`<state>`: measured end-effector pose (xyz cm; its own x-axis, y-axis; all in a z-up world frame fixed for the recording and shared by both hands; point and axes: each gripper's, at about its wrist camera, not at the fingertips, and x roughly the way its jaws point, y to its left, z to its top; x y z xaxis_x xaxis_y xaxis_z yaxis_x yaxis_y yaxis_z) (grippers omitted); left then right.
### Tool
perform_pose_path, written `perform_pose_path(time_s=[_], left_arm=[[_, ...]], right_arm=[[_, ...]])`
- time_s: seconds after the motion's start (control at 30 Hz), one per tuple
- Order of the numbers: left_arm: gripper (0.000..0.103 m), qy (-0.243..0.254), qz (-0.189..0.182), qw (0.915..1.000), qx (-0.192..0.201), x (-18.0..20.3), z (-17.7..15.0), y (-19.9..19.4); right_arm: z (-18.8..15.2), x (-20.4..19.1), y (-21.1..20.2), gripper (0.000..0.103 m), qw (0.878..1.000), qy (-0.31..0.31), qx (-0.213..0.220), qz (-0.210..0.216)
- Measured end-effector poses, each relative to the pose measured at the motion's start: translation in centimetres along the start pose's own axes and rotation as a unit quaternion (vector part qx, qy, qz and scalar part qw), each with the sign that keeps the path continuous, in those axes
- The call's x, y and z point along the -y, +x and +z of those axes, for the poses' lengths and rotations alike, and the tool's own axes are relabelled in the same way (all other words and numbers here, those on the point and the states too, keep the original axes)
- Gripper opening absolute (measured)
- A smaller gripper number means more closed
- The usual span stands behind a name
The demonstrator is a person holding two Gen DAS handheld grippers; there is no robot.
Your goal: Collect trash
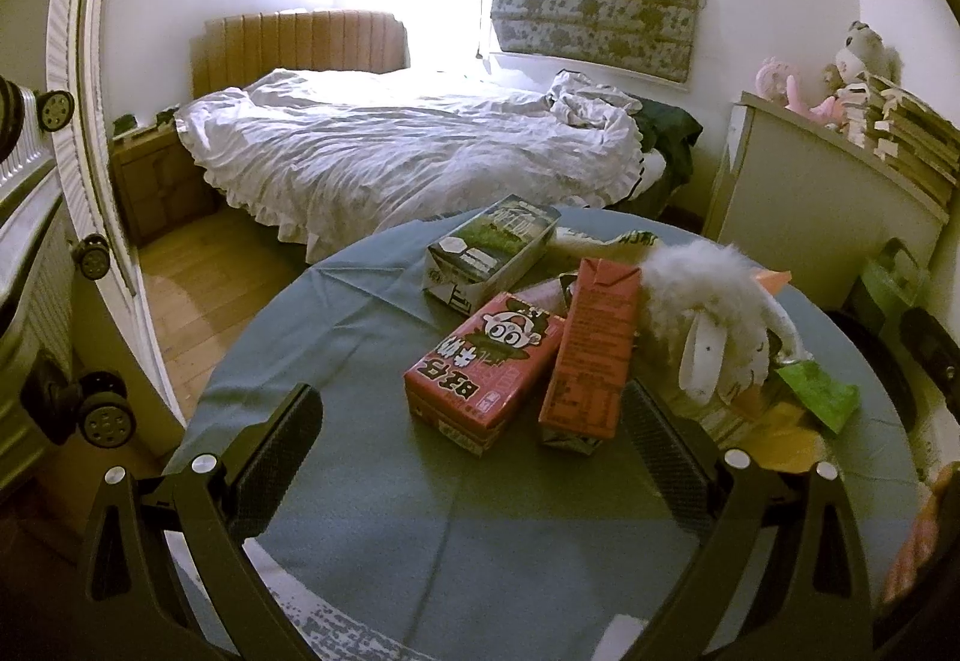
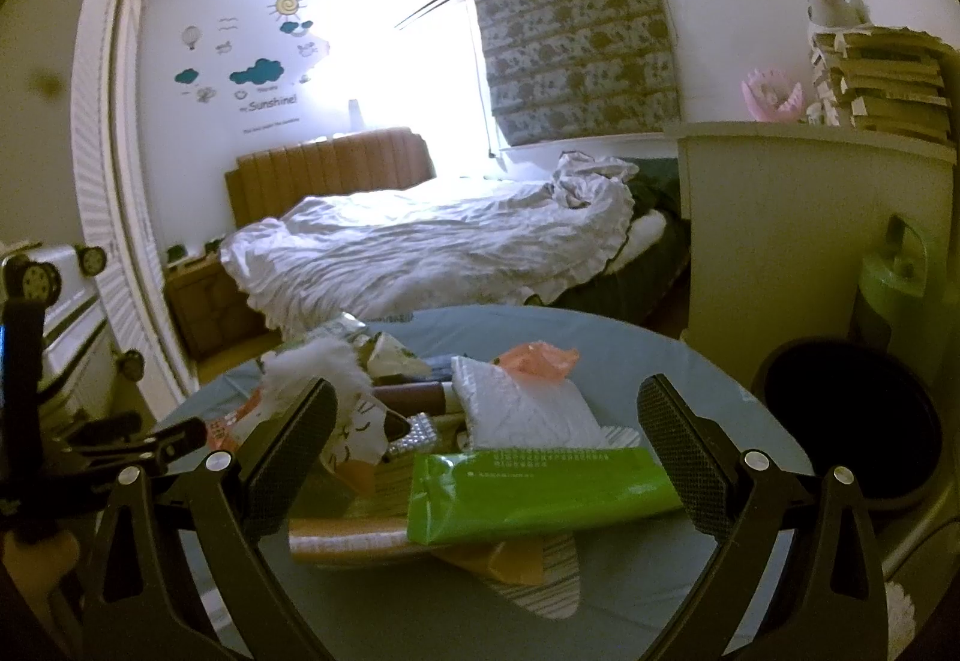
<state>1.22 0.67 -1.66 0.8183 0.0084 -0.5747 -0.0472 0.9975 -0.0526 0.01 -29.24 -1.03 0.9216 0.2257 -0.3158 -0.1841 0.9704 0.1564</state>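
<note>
Trash covers my bench point(image 1: 360, 337); both grippers, left point(image 1: 471, 430) and right point(image 2: 486, 442), hang fingers apart, next closing on the green packet point(image 2: 534, 487).

Three drink cartons point(image 1: 483, 364) on the table, one fluffy toy point(image 1: 708, 313), one green packet point(image 2: 534, 493), one dark bin point(image 2: 852, 421)

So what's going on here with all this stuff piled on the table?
A person holding a gripper in each hand is clearing trash off a round blue table. Nothing is picked up yet. The left gripper is open, facing two red drink cartons. The right gripper is open around a green wrapper. A dark bin stands beside the table.
</note>
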Motion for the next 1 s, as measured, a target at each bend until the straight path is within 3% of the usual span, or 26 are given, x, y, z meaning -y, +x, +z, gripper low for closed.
perform_pose_path(time_s=[0.17, 0.3, 0.5, 0.67, 0.87, 0.93, 1.0], left_arm=[[0.098, -0.007, -0.004, 1.0, -0.005, -0.4, 0.3, 0.1], [0.098, -0.018, -0.052, 0.9978, -0.037, -1.6, 1.0, 1.2], [0.098, 0.003, -0.09, 0.9936, -0.069, -4.0, 5.6, 4.8], [0.098, 0.062, -0.119, 0.9864, -0.095, -3.2, 10.0, 10.6], [0.098, 0.136, -0.129, 0.971, -0.149, -0.4, 10.6, 16.5], [0.093, 0.128, -0.139, 0.9697, -0.155, -0.6, 10.7, 17.4], [0.066, 0.125, -0.141, 0.9674, -0.169, -0.5, 10.6, 18.5]], right_arm=[[0.0, 0.1, 0.0, 0.099, 1.0, 0.002, -0.001, 0.0], [-0.1, 1.2, -0.5, 0.099, 0.999, 0.016, -0.021, 0.018], [0.0, 3.3, -1.2, 0.099, 0.998, 0.014, -0.059, 0.026], [0.5, 4.1, -0.8, 0.098, 0.996, 0.016, -0.079, 0.033], [2.3, 3.2, 1.5, 0.095, 0.993, -0.016, -0.103, 0.063], [3.5, 2.8, 2.9, 0.094, 0.99, -0.033, -0.112, 0.081], [5.0, 2.3, 4.8, 0.089, 0.985, -0.039, -0.128, 0.11]])
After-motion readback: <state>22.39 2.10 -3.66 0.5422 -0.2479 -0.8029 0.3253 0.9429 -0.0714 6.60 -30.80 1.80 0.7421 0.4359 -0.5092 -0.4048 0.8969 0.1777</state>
